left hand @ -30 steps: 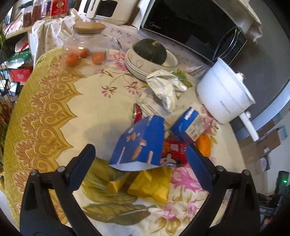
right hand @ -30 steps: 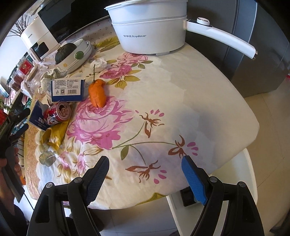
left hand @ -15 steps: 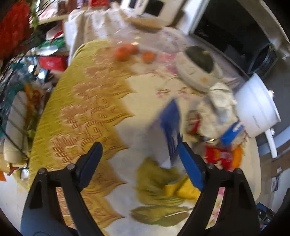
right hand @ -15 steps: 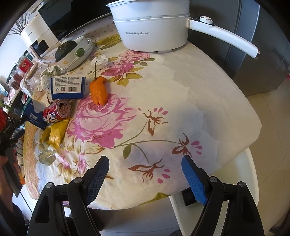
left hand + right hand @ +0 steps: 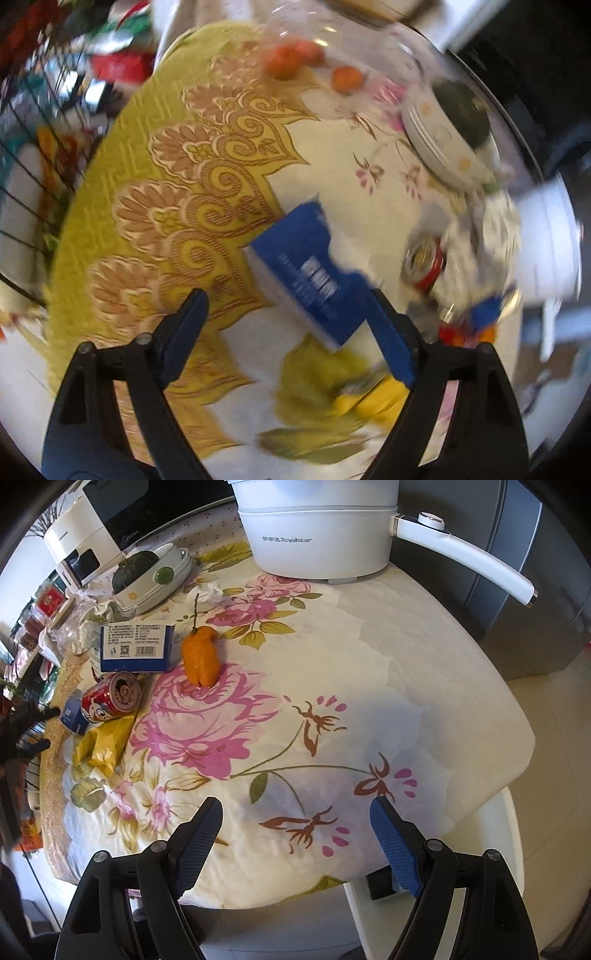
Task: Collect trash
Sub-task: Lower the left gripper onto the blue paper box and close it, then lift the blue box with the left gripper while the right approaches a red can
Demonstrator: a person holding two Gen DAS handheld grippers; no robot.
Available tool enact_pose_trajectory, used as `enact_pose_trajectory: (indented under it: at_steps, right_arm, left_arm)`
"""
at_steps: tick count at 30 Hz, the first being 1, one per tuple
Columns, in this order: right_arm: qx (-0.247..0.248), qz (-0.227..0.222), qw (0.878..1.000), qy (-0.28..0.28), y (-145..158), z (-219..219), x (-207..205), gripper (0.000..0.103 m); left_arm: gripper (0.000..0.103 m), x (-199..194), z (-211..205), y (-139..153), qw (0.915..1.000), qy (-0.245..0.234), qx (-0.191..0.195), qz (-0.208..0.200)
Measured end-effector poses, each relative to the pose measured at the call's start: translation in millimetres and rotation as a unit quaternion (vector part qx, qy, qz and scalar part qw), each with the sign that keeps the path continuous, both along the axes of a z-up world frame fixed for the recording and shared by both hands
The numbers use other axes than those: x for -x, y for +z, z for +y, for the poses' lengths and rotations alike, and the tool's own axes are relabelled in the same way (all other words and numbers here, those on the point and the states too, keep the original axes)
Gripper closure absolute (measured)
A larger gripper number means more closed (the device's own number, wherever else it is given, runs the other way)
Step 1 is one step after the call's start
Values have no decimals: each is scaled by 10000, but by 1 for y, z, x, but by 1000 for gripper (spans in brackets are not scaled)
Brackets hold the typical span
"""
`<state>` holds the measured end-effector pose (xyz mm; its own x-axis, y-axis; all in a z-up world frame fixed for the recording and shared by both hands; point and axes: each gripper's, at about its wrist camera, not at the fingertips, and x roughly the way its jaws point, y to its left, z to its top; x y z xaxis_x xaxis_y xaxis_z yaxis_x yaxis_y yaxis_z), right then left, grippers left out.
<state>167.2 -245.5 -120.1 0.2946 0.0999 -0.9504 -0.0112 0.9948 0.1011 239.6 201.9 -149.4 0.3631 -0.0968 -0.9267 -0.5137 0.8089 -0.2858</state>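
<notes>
— Fingers (image 5: 184, 332) of the left gripper (image 5: 286, 301) are held wide apart, and nothing is squeezed. What has been changed?

— A second ago the blue box (image 5: 310, 280) was seen in the middle of the gap. Now the gripper has been swung over and tipped. The box is seen slanted, right up against the finger on the picture's right. Whether it is touched cannot be told through the blur. The other finger is left well apart from it.

— So is the box picked up?

— No, it is not yet gripped. It is judged that the gap must be lined up again first.

— What is seen past it?

— The yellow wrapper (image 5: 373, 402) is found beside that same finger, then the red can (image 5: 428, 266), then crumpled paper (image 5: 495, 229).

— And the right gripper (image 5: 295, 808)?

— It is held open over bare tablecloth (image 5: 369, 664), well apart from the trash.
</notes>
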Motion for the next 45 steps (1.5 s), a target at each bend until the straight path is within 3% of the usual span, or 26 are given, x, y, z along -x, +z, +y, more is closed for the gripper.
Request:
enact_pose_trajectory:
  at_steps: [3, 8, 17, 22, 25, 30, 31, 32, 35, 45]
  right_arm:
    - [32, 10, 10000, -29, -1, -4, -2, 19]
    - [37, 10, 10000, -22, -1, -8, -2, 19]
    - [59, -125, 9995, 283, 9, -5, 4, 19]
    - [-1, -136, 9997, 199, 11, -10, 3, 19]
    - [22, -141, 9998, 165, 11, -10, 3, 19]
    - [40, -164, 9997, 160, 12, -8, 3, 19]
    - [54, -178, 9997, 185, 13, -6, 3, 19]
    - [82, -197, 9995, 213, 14, -4, 4, 19]
    - [117, -260, 9991, 299, 17, 1, 5, 19]
    - [52, -223, 9990, 383, 12, 20, 8, 19]
  left_arm:
    - [17, -14, -10, -8, 9992, 397, -5, 63]
    - [17, -34, -32, -22, 9956, 788, -490, 83]
    - [17, -55, -54, -33, 9828, 1010, -1512, 322]
    - [17, -52, -59, -34, 9834, 689, -1659, 267]
    - [25, -41, -57, -33, 9851, 479, -1648, 80]
    - [27, -22, -53, -31, 9887, -229, -1475, -131]
    - [32, -16, -52, -30, 9890, -388, -1414, -179]
    - [55, -10, -51, -27, 9887, -533, -1380, -222]
    - [55, 3, -48, -21, 9900, -998, -979, -186]
    - [59, 54, -43, 2, 9867, -1491, -594, -265]
